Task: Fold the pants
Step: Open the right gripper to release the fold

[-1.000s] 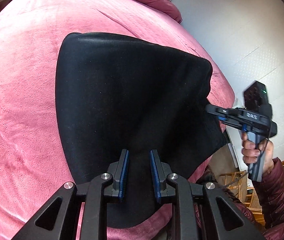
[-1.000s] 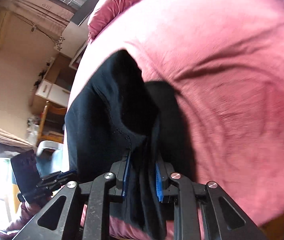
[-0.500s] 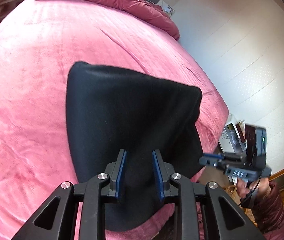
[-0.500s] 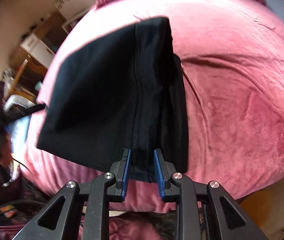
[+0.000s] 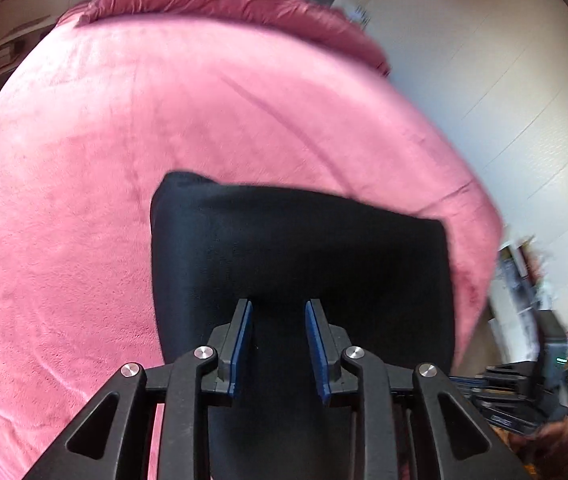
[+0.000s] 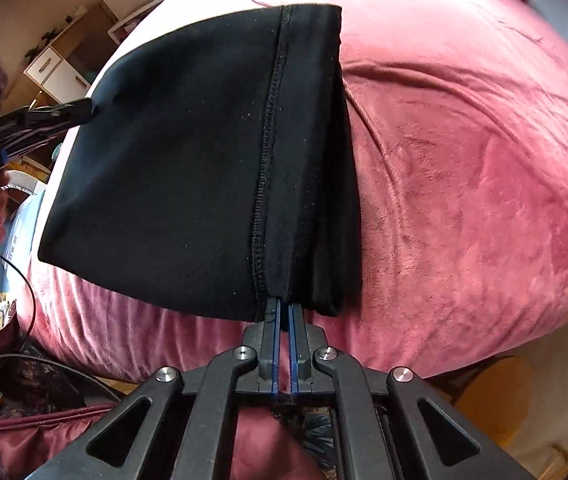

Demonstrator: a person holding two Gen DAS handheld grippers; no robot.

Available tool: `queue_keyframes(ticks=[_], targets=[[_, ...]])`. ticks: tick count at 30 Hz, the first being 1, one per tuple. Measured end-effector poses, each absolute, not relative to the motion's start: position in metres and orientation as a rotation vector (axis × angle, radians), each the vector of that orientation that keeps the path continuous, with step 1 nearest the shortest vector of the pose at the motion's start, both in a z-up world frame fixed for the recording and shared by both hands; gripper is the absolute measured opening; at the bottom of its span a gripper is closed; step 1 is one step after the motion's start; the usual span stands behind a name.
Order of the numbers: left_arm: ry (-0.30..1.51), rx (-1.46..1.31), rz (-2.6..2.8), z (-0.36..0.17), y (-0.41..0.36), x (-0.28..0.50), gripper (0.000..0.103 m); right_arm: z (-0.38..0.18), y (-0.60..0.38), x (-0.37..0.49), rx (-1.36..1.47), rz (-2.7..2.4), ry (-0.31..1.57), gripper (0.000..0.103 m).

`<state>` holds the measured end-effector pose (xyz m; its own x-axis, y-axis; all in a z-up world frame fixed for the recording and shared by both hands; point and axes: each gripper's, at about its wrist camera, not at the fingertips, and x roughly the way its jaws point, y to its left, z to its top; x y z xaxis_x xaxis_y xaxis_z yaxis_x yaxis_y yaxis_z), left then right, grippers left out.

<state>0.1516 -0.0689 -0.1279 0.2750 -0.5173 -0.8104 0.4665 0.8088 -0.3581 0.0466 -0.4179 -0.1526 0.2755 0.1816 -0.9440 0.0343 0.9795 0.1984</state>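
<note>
We found the pink bed point(image 5: 123, 160) beneath the black pants point(image 6: 187, 152), folded compactly near its front edge, long axis running away from us. Our right gripper point(image 6: 283, 312) was nearly closed at the near seam corner, seemingly pinching it. Our left gripper point(image 5: 279, 320), jaws parted, held nothing above the fabric.

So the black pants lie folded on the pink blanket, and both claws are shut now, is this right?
Not quite: only the right claw is shut, at the edge of the black pants. The left wrist view shows the left claw open over them. The pants do lie folded on the pink blanket.
</note>
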Motion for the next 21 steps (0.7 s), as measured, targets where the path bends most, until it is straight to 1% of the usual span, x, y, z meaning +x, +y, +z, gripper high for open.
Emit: queue_keyframes(ticks=[2, 4, 6, 8, 9, 13, 18, 21], targets=[[1.126, 0.001, -0.620, -0.140, -0.079, 0.153, 0.028, -0.147, -0.417, 0.048, 0.184, 0.124, 1.307, 0.005], [1.113, 0.017, -0.597, -0.143, -0.084, 0.151, 0.028, -0.135, -0.421, 0.048, 0.165, 0.118, 1.305, 0.017], [1.099, 0.030, -0.578, -0.141, -0.089, 0.146, 0.028, -0.116, -0.427, 0.051, 0.160, 0.091, 1.260, 0.035], [1.077, 0.038, -0.554, -0.138, -0.091, 0.141, 0.029, -0.095, -0.429, 0.060, 0.182, 0.074, 1.183, 0.040], [1.069, 0.036, -0.544, -0.137, -0.090, 0.137, 0.033, -0.085, -0.428, 0.067, 0.195, 0.072, 1.147, 0.041], [1.021, 0.049, -0.496, -0.131, -0.087, 0.121, 0.033, -0.068, -0.412, 0.101, 0.221, 0.072, 1.048, 0.046], [0.988, 0.069, -0.460, -0.130, -0.082, 0.108, 0.033, -0.094, -0.411, 0.141, 0.239, -0.011, 1.099, 0.046], [0.984, 0.090, -0.455, -0.131, -0.079, 0.101, 0.034, -0.113, -0.416, 0.151, 0.255, -0.053, 1.132, 0.046]])
